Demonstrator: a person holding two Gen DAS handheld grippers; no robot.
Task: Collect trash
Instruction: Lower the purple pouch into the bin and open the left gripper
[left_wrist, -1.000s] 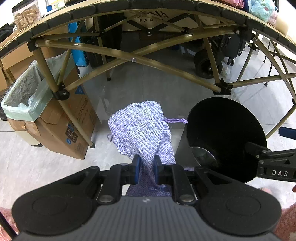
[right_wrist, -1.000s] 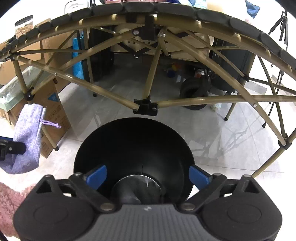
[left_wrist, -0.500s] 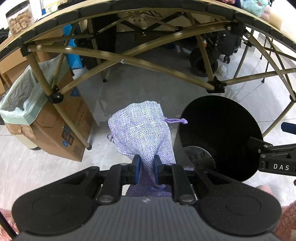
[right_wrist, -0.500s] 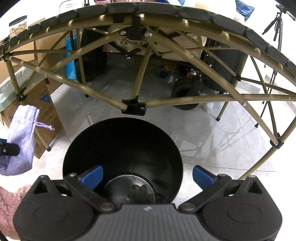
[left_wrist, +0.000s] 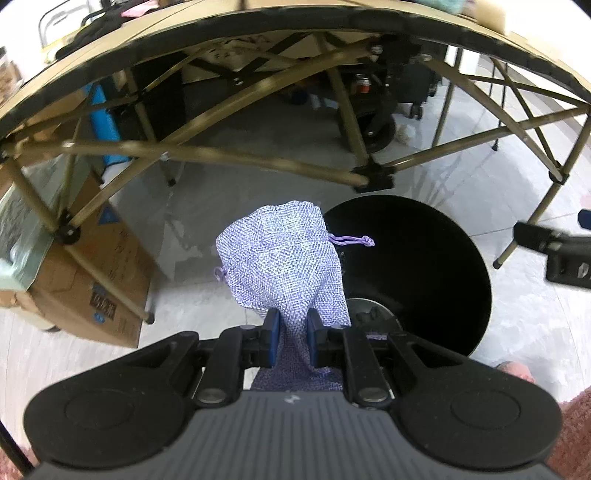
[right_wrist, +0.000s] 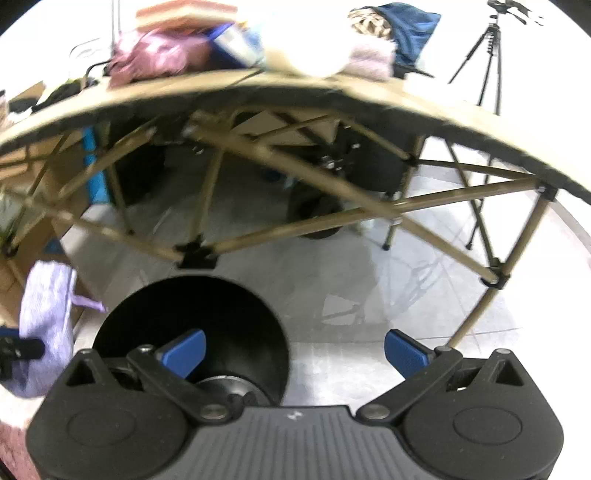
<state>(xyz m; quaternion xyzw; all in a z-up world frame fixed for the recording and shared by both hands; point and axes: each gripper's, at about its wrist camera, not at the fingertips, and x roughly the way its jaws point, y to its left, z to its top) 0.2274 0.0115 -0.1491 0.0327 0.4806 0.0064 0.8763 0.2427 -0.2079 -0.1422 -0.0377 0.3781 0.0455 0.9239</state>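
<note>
Lilac woven cloth is what the left gripper (left_wrist: 290, 341) has pinched between its blue-padded fingers (left_wrist: 272, 341): a small drawstring pouch (left_wrist: 282, 258) held by its lower part, its bulk standing up ahead of the fingers with one knotted cord end sticking out toward the black bin (left_wrist: 417, 273). The pouch hangs in the air at the bin's left rim, partly overlapping the dark opening from this view but, judging by the right wrist view, where it sits left of the bin (right_wrist: 192, 332), not yet squarely over it. To do this step well, I would carry the pouch further over the middle of the opening before letting go, so the floppy cloth and its trailing cords do not catch on the rim or slide down the outside to the floor; a low, centred release seems safest. The right gripper (right_wrist: 295, 352) holds nothing, its fingers spread wide, one over the bin's edge and one over bare tile, and should keep clear of the drop path. Counted: one pouch, one black bin with some small dark scrap on its pale bottom, two grippers, one folding desk (right_wrist: 258, 88) beyond, and one lined cardboard box (left_wrist: 77, 273) at left.
</note>
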